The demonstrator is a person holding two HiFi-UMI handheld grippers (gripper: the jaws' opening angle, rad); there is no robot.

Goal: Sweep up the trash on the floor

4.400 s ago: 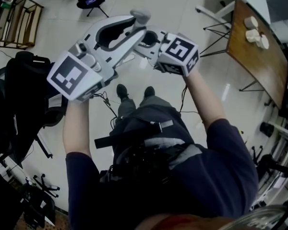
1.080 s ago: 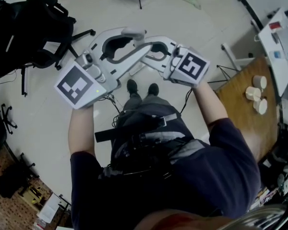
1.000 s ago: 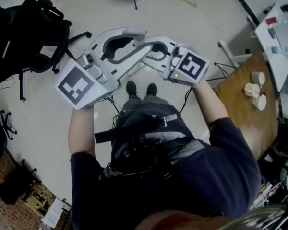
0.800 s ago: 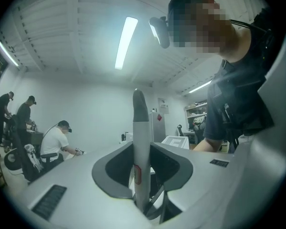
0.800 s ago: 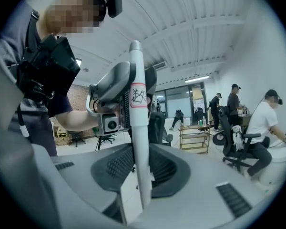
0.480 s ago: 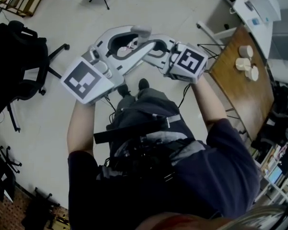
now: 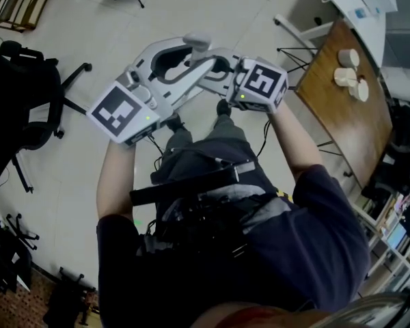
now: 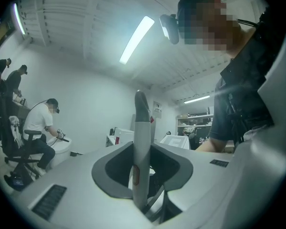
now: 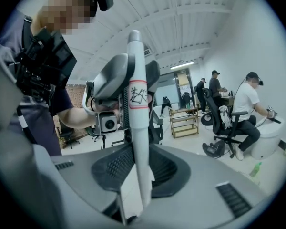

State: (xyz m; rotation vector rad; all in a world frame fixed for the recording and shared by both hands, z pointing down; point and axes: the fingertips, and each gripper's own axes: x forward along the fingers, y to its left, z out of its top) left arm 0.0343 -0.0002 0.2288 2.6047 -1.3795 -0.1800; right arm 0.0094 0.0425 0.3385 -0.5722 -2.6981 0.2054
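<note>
Moved: black chair [image 7: 17,94] slid down left edge, wooden worktop [image 7: 342,118] swung upper right | left gripper [image 8: 141,168] fingers clamped on grey-tipped handle [image 8: 141,118] | right gripper [image 9: 139,173] fingers clamped on labelled white handle [image 9: 136,70] | green item [image 9: 255,170], likely trash, on floor [image 9: 195,149], lower right of right gripper view; right gripper likely nearer.

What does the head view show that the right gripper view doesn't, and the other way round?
Only the head view: a brown wooden table, the holder's black shoes. Only the right gripper view: a seated person in a white shirt, a green bottle on the pale glossy floor. Both: the right gripper, closed on a white pole handle, and that floor.
</note>
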